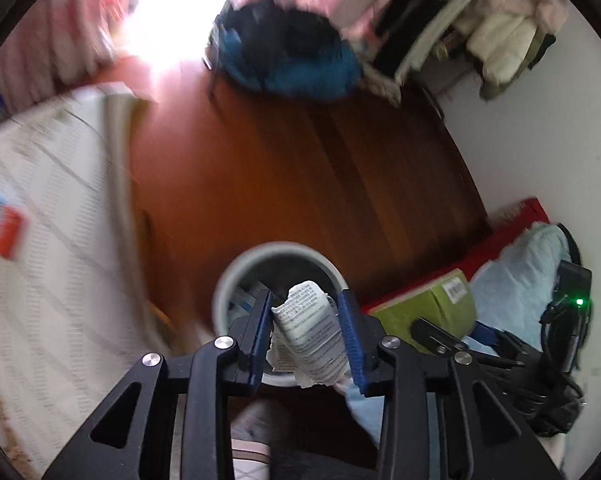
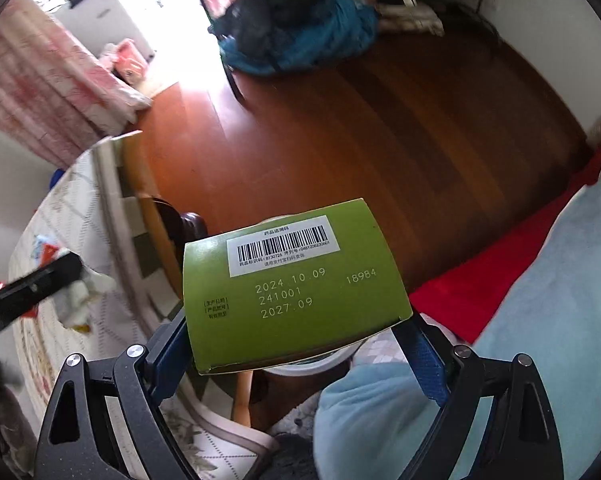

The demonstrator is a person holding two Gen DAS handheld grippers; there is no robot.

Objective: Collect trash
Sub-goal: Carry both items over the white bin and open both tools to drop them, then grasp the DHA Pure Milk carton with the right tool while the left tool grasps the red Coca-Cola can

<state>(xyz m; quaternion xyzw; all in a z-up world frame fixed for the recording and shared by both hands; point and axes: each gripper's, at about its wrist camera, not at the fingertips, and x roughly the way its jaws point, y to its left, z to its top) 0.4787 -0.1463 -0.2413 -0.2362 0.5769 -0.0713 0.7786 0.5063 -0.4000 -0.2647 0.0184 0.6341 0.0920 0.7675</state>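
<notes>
Left wrist view: left gripper (image 1: 306,322) is clamped on a crumpled paper (image 1: 310,332), printed with small text, held right over the bin (image 1: 228,280).
Right wrist view: right gripper (image 2: 300,344) is clamped on a green box (image 2: 296,288), its sides pinched between the blue pads (image 2: 424,356); the barcode face is turned toward the camera.
Box position: above the bin's white rim (image 2: 312,364), which peeks out just under it; in the left view the box (image 1: 432,304) sits just beside the bin.
Paper handling: probably very light, soft and easily squashed; any bunched part gives a hold, and it should drop freely once released.
Box handling: likely light thin card, stiff along its edges but crushable on the broad faces; holding across the narrow sides, as now, looks safest.
Bin: round, pale, open-topped, on the wooden floor (image 2: 380,140); something blue and white lies inside, too blurred to name.
Table: another colourful scrap (image 1: 0,224) lies on the cloth, well apart from the bin.
Count: two grippers, one paper, one box, one bin, at least one scrap left.
Far end: a blue heap of fabric (image 1: 296,60) on the floor.
</notes>
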